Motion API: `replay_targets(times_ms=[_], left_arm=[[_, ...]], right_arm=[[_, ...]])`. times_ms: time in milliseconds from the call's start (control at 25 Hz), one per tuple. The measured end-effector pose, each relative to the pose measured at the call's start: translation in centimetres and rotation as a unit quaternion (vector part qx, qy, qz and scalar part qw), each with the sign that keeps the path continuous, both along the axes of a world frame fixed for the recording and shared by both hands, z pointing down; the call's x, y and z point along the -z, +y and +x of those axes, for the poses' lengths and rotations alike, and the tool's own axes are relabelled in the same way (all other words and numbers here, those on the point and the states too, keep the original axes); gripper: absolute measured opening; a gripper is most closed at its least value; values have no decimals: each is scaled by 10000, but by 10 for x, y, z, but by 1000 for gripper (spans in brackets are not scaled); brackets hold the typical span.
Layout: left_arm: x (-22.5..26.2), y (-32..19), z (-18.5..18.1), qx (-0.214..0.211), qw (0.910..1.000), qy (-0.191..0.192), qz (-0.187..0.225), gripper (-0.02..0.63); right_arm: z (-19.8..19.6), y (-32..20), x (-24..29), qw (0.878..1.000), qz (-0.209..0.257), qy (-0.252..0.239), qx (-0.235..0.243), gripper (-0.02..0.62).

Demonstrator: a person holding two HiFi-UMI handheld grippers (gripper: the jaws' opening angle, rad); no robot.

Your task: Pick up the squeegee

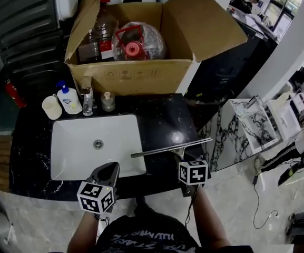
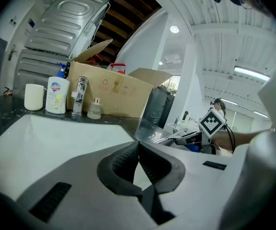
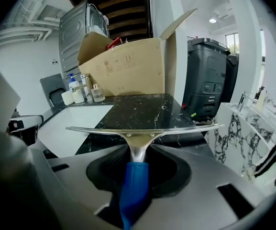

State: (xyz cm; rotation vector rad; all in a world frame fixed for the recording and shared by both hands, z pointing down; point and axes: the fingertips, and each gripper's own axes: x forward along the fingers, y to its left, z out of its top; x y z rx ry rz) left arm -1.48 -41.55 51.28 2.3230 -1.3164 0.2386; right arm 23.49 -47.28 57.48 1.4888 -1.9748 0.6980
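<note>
The squeegee (image 1: 170,147) lies with its metal blade across the black marble counter (image 1: 162,115), the left end reaching over the sink's right rim. In the right gripper view the blade (image 3: 142,131) runs crosswise just ahead of the jaws. Its blue handle (image 3: 134,186) sits between the dark pads, which press on it from both sides. My right gripper (image 1: 186,159) (image 3: 138,152) is at the counter's front edge, shut on that handle. My left gripper (image 1: 109,168) (image 2: 138,145) hovers at the front rim of the white sink (image 1: 67,136), jaws together and holding nothing.
A big open cardboard box (image 1: 130,75) with bottles in it stands behind the sink. In front of it are a faucet (image 1: 87,100), a soap bottle (image 1: 67,99), a white cup (image 1: 51,107) and a small glass bottle (image 1: 108,101). A black bin (image 3: 209,75) stands right of the counter.
</note>
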Motion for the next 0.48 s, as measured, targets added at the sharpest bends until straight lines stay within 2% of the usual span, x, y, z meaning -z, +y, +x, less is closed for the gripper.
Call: replay_targets(times_ms=[280,480], left_arm=[[19,39,-33,-27,9998,-14,209,20],[22,84,-60,-179,9995,-12,245,20]], right_arm=[[-21,39,34,9984,511,-164,-159,149],[-44,90,45,9972,694,14,-261,149]])
